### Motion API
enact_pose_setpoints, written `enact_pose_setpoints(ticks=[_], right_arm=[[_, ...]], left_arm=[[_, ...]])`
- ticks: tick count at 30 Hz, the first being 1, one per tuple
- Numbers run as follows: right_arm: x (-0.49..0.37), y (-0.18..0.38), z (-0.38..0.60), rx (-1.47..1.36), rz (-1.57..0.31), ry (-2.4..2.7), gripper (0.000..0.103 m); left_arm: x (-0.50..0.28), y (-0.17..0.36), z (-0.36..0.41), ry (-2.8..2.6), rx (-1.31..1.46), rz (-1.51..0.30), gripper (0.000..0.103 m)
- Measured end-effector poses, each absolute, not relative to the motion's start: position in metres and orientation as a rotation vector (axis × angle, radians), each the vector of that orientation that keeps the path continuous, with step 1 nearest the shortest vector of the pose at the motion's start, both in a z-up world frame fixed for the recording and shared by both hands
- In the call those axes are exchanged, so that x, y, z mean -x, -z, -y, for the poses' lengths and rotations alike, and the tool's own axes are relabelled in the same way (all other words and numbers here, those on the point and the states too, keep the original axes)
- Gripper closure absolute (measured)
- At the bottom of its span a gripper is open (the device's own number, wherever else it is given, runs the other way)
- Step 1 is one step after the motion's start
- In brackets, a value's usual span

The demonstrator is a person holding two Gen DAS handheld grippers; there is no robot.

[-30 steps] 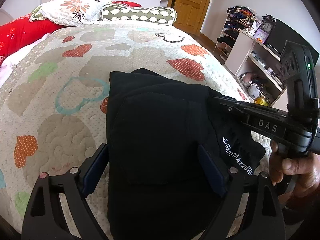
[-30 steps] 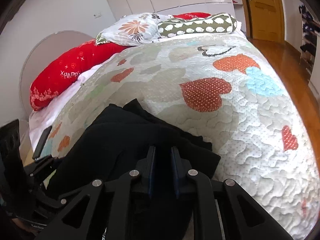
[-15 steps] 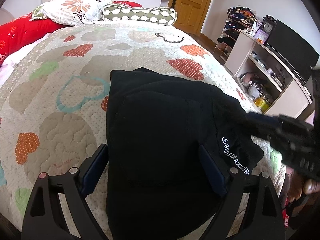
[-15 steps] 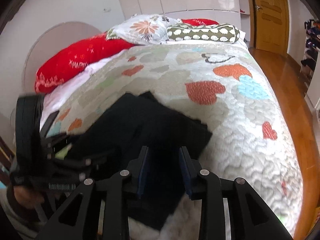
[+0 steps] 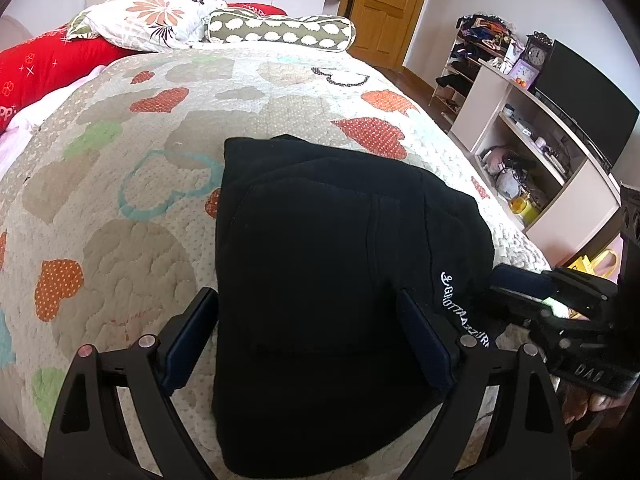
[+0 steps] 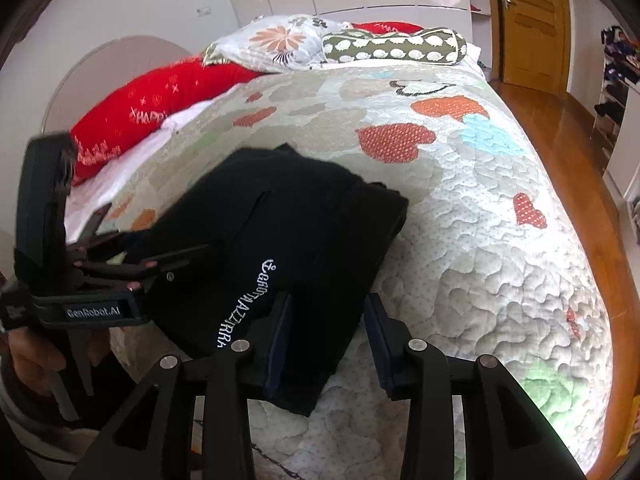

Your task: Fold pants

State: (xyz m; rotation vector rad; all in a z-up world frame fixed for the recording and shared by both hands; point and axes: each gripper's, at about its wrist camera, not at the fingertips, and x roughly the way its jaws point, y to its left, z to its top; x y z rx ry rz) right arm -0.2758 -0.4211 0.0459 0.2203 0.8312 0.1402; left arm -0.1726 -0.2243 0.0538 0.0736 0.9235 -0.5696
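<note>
Black soft-knit pants with white lettering [image 5: 340, 264], folded into a thick rectangular stack, lying at centre frame on the heart-patterned quilted bed [image 5: 120, 208], near its lower edge. Likely light, limp and prone to slumping; probably best pinched through all layers at a folded edge or corner. Left tongs [image 5: 310, 340] spread wide, straddling the stack without pinching. Right tongs [image 6: 328, 344] opening at lower centre, nothing gripped.
</note>
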Motion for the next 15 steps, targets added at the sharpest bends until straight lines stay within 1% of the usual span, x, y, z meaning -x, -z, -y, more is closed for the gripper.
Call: enact_pose_setpoints(ticks=[1, 3, 7, 15], right_arm=[[0.277, -0.047, 0.424, -0.243, -0.822, -0.146, 0.056], [0.278, -0.05, 0.431, -0.279, -0.804, -0.144, 0.045], [0.276, -0.049, 0.438, -0.303, -0.812, -0.13, 0.043], [0.27, -0.041, 0.441, -0.345, -0.829, -0.135, 0.032]], left_arm=[[0.173, -0.055, 0.224, 0.569, -0.073, -0.92, 0.013], [0.173, -0.057, 0.222, 0.567, -0.071, -0.917, 0.013], [0.171, -0.061, 0.218, 0.565, -0.059, -0.913, 0.013], [0.169, -0.062, 0.216, 0.57, -0.044, -0.924, 0.013]])
